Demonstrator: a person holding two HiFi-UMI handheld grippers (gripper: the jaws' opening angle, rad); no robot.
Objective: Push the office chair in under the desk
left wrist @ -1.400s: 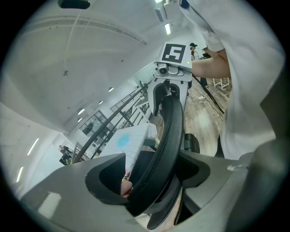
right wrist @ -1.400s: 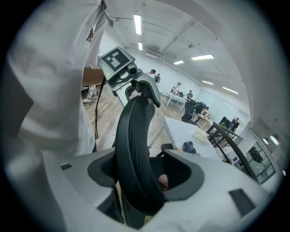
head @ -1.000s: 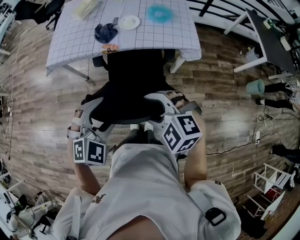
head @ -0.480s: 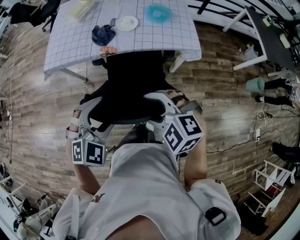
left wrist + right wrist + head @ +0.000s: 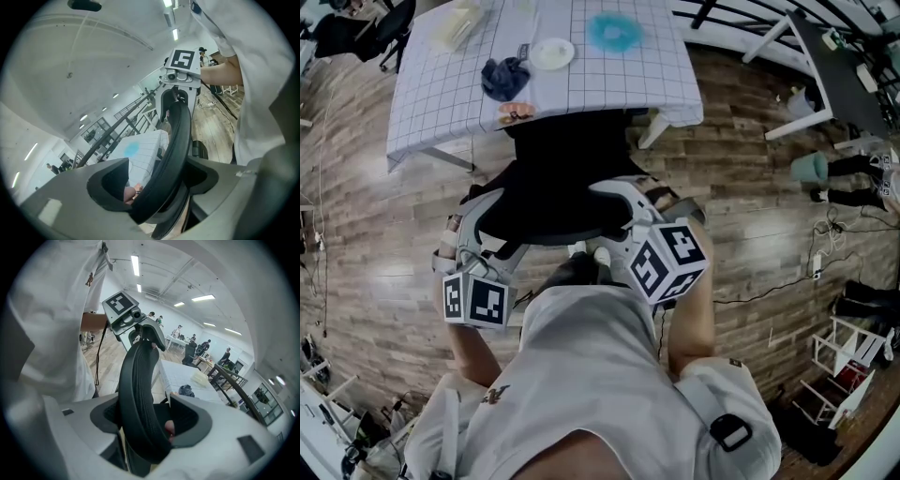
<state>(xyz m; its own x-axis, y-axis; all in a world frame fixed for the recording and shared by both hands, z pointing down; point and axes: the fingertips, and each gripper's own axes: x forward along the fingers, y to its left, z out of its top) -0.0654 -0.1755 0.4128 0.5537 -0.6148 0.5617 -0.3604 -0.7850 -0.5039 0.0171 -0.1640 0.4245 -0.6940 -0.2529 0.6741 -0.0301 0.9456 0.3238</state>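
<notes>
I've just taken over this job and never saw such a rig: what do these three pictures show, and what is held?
No robot: a person holds a two-jaw gripper in each hand, each with a marker cube. The head view looks steeply down from the person's head. The two gripper views look along each gripper's jaws. The left gripper and right gripper each clamp the office chair's black backrest. Ahead, the desk under a grid cloth carries a white plate, a dark cloth and a blue-green round thing.

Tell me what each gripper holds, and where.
Both hold the chair by its backrest rim: left gripper on its left side, right gripper on its right.
</notes>
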